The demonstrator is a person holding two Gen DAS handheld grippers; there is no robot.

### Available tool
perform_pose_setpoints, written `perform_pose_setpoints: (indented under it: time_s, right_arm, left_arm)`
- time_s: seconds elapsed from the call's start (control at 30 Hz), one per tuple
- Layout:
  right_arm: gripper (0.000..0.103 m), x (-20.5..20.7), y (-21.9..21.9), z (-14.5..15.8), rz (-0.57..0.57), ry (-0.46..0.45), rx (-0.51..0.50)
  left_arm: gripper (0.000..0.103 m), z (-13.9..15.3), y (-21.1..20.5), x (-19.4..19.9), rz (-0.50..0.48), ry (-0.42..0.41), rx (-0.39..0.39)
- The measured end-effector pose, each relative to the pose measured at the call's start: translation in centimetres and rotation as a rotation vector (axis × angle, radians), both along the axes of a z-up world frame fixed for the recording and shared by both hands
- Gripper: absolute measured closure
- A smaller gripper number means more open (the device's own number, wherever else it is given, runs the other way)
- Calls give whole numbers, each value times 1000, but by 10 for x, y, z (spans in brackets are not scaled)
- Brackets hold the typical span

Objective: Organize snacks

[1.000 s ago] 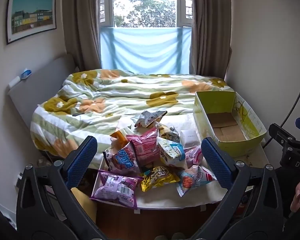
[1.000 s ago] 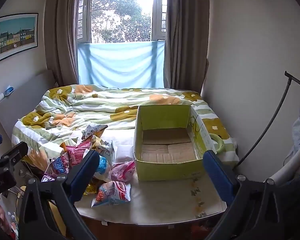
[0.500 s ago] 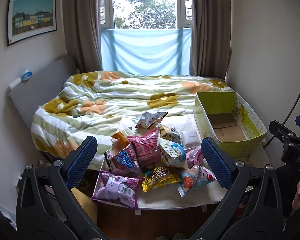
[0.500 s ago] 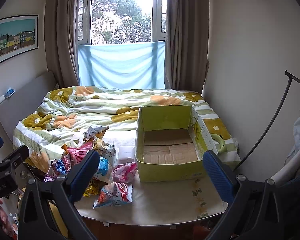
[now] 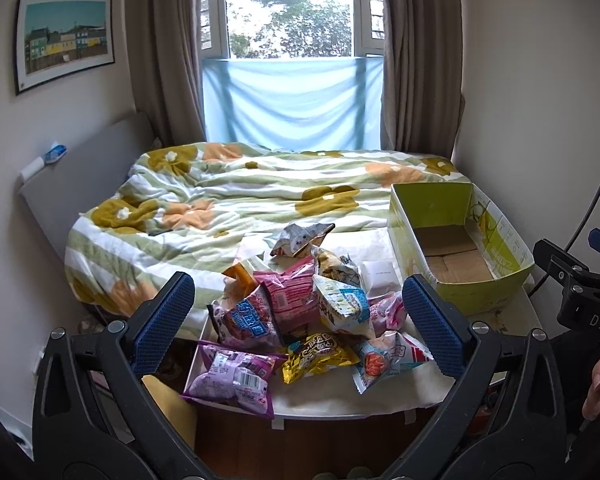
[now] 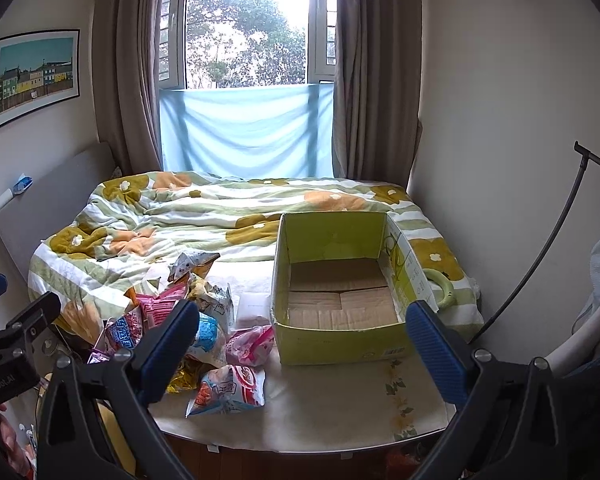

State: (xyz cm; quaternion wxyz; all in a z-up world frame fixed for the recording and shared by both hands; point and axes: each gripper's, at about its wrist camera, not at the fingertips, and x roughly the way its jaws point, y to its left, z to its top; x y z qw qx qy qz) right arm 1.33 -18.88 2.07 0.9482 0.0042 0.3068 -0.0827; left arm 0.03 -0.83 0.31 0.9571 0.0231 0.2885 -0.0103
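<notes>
A pile of several snack bags lies on a white table at the foot of the bed; it also shows in the right wrist view. A purple bag, a yellow bag and a white-red bag lie nearest. An open yellow-green cardboard box stands empty to the right of the pile, also in the right wrist view. My left gripper is open and empty, held short of the pile. My right gripper is open and empty, held short of the box.
The white table has a leaf pattern near its front right. A bed with a flowered quilt lies behind it. A window with curtains is at the back, walls on both sides. A black stand leans at the right.
Both views have shifted slightly downward and closer to the table. The snacks and the box have not moved. Both grippers stay open.
</notes>
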Motion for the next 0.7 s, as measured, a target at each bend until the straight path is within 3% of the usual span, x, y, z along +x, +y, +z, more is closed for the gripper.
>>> perform_pose_setpoints:
  time_s: [0.7]
  right_arm:
    - [1, 8, 4, -7, 34, 10, 10]
  left_arm:
    - [0, -2, 2, 10, 29, 21, 4]
